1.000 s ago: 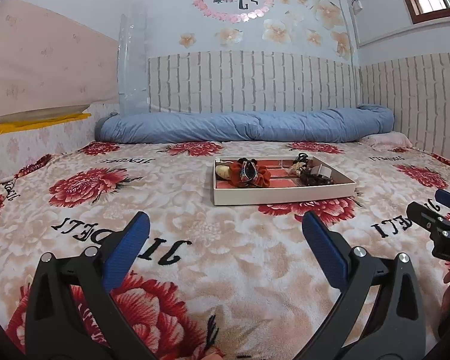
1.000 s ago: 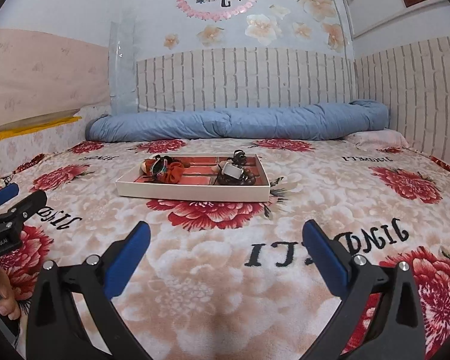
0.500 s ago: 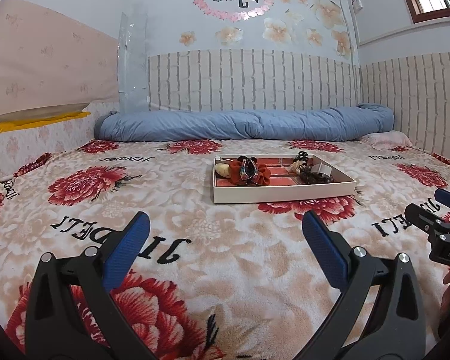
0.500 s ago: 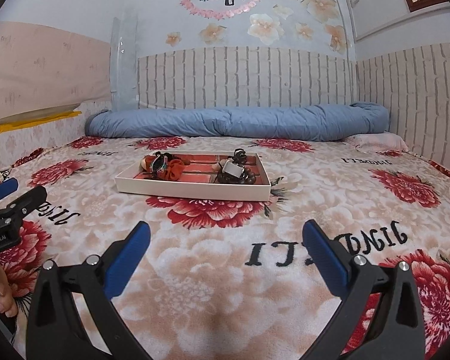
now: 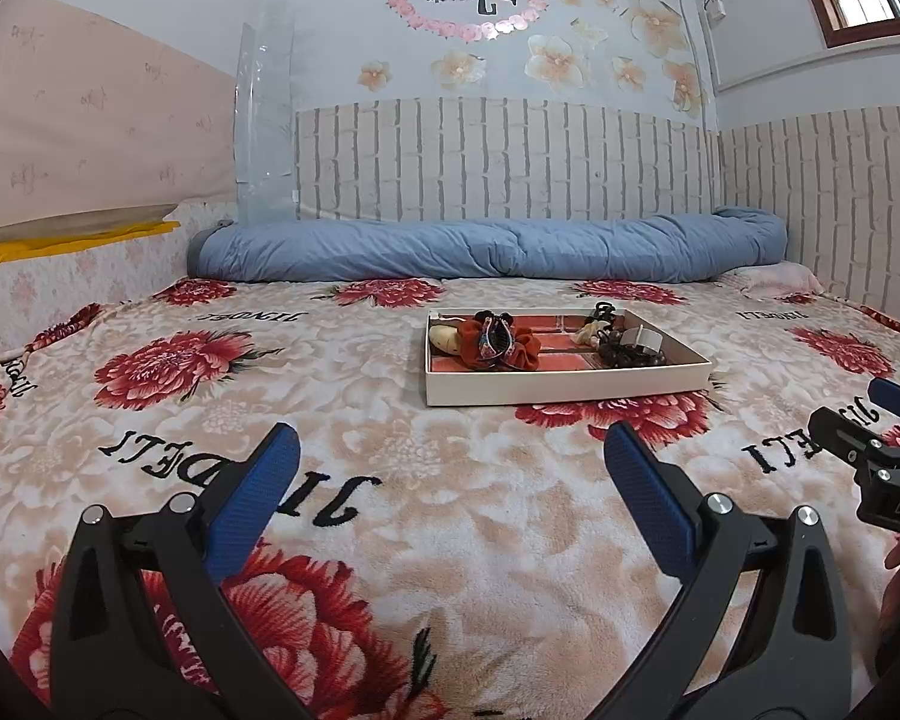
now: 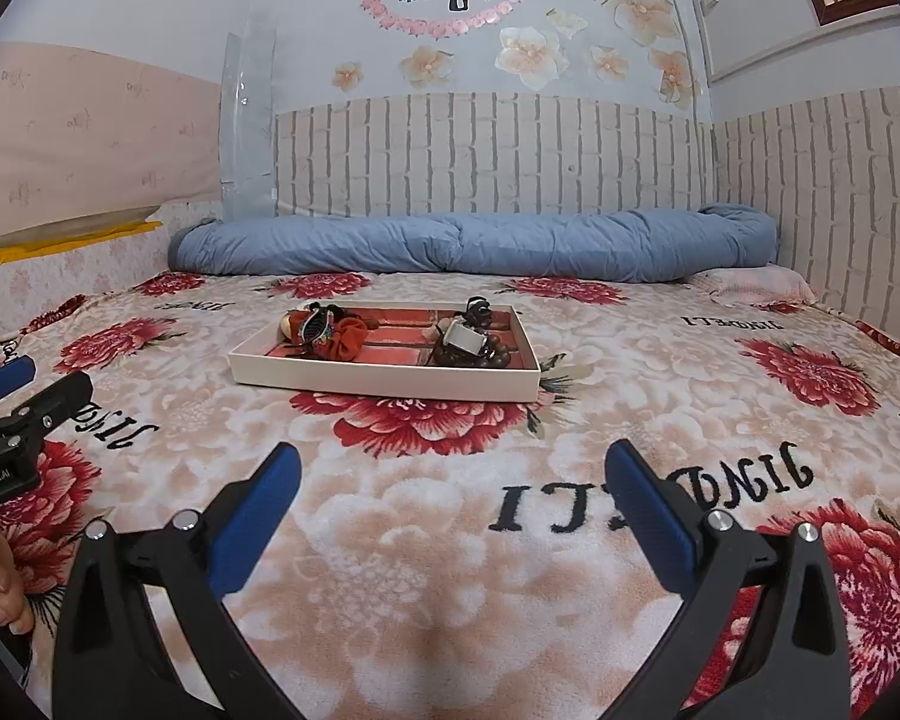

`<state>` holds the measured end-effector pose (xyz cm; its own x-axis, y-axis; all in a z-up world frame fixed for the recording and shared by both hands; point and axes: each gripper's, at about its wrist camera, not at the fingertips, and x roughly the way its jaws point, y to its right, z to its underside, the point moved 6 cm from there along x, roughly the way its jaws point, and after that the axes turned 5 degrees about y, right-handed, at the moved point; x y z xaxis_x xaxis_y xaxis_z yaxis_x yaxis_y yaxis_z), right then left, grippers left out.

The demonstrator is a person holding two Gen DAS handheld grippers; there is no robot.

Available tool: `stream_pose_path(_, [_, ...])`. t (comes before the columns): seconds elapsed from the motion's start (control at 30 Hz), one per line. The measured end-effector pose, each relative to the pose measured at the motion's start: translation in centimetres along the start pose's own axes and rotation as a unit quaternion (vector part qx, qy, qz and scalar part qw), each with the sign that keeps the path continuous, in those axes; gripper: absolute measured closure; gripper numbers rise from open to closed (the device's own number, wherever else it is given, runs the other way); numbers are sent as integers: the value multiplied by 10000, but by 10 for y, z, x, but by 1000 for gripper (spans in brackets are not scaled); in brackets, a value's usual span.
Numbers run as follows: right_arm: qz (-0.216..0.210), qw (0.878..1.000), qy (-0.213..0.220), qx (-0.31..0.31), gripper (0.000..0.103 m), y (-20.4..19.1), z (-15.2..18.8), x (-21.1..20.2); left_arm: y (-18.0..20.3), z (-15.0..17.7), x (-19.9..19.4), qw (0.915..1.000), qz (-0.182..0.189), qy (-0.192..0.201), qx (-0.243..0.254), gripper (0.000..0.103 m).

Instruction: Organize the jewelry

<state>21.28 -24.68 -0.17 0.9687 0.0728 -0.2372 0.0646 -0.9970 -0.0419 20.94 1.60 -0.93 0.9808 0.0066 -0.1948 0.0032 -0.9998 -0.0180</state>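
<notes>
Left gripper (image 5: 450, 456) and right gripper (image 6: 450, 474): jaws spread wide, empty, above floral bed (image 5: 390, 480); jewelry tray (image 5: 564, 387) well ahead.

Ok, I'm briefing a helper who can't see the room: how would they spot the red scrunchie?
On the flowered blanket lies a shallow white tray. The red scrunchie sits at its left end, against a pale rounded item. It is the only soft ruffled red fabric there; the right-end pile is dark and beaded.

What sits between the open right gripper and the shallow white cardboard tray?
Nothing but bare floral fleece blanket. The right wrist view shows that stretch from the right gripper to the shallow white cardboard tray with no objects on it.
</notes>
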Motion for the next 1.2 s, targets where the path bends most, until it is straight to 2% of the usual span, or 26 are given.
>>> stream_pose_path(1.2, [5,10000,55,18,4,2,-2,-1,1,0,0,10000,-3,14,12,5])
